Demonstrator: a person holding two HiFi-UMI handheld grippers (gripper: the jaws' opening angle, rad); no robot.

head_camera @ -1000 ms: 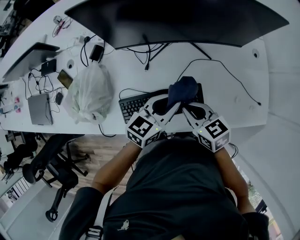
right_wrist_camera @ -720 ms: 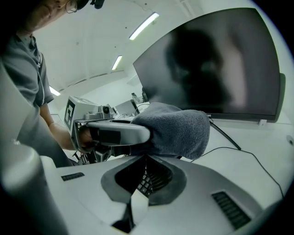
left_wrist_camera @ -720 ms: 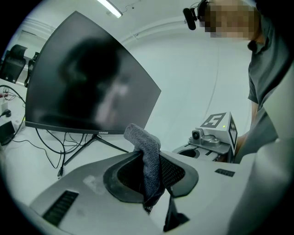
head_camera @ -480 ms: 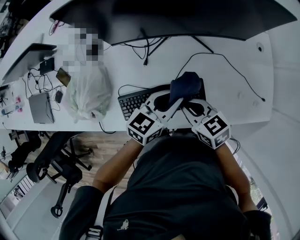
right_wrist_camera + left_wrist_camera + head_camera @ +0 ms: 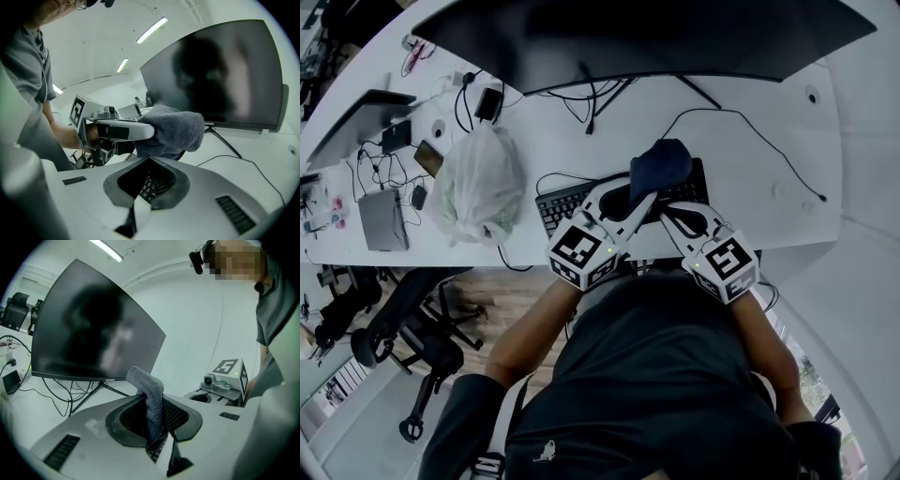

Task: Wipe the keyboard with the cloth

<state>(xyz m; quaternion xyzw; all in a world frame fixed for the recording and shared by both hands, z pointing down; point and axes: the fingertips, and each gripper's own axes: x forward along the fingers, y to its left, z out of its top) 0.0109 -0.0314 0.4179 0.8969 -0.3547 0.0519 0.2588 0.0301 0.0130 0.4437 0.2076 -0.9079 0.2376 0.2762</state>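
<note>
Now | left gripper [image 5: 155, 401]: jaws clamped on the dark cloth [image 5: 661, 165], which is bunched over the keyboard's [image 5: 563, 204] right half | right gripper [image 5: 148, 157]: jaws closed together, nothing between them, above the keyboard's near edge, just beside the cloth | monitor [image 5: 656, 37]: behind the keyboard

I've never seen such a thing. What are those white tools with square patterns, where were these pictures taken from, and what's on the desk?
No robot: a person holds a gripper in each hand; the patterned cubes belong to them. One picture looks down from the person's head; the others come from cameras on each gripper. The left gripper pinches a dark cloth in its fingers above the keyboard. The right gripper looks closed, empty. The white desk also bears a monitor and a plastic bag.
</note>
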